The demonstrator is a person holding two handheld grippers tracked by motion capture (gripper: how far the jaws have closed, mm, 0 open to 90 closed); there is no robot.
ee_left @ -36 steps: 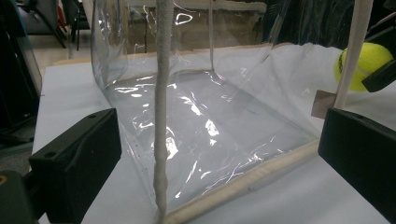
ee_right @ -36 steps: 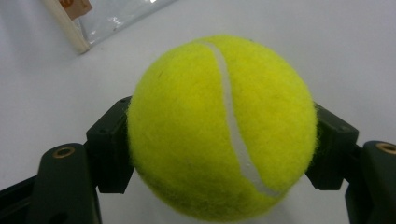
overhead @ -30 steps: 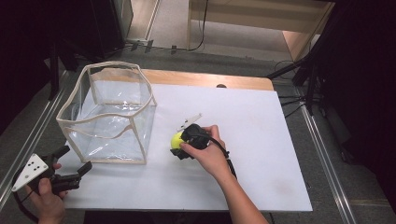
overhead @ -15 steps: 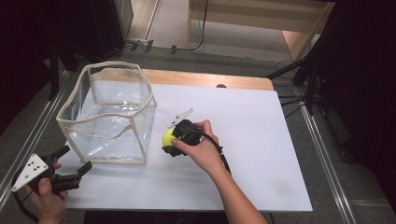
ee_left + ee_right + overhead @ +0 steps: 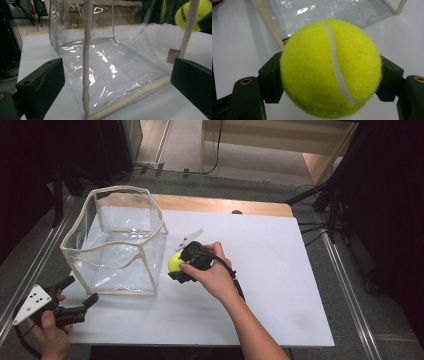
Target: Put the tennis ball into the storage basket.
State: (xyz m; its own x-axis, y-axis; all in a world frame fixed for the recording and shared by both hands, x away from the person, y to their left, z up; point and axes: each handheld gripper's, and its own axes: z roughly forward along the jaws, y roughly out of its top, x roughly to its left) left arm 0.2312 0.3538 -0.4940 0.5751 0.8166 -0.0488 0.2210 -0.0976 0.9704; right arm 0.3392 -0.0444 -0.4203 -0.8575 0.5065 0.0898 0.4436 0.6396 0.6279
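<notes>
Centrally on the white table stands 1 clear plastic bin with soft cream-coloured edging along its rim and corners. Its walls are see-through and slightly crumpled, its top is open, and its floor is bare, with nothing inside. From the left gripper view, the bin sits straight ahead, one cream corner seam running upright through the middle of the picture.

Just beside the bin's right wall, a yellow tennis ball is held above the table by the right gripper, which a hand grips from the right. The ball is outside the bin, near its right wall and below the level of its rim. In the right gripper view the ball sits squarely between the 2 black jaws, which press against its left and right sides, clenched on it; a white seam curves down its face.

At the near left corner of the table, the left gripper rests in the other hand, its 2 jaws spread apart with nothing between them, pointing toward the bin
</notes>
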